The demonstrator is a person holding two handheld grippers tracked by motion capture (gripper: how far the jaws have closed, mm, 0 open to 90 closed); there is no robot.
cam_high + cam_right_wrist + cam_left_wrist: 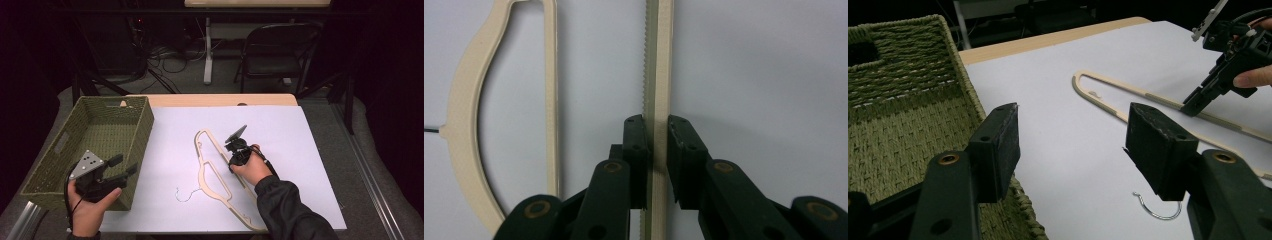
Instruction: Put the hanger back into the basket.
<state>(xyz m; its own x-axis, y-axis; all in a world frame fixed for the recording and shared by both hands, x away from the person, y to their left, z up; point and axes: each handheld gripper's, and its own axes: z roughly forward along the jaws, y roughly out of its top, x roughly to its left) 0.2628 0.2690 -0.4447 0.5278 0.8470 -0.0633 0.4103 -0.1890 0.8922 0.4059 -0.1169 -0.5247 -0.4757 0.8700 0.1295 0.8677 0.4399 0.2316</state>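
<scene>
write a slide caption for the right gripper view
Right gripper shut on the bar of a cream hanger lying on white paper.

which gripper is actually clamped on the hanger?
The right gripper: its jaws pinch the hanger on its straight notched bar. The left gripper stands open, apart from it, beside the basket.

We see the white table sheet (pixel 300 150) brightly lit from overhead; the surroundings are dark, and the frames perhaps slightly soft.
</scene>
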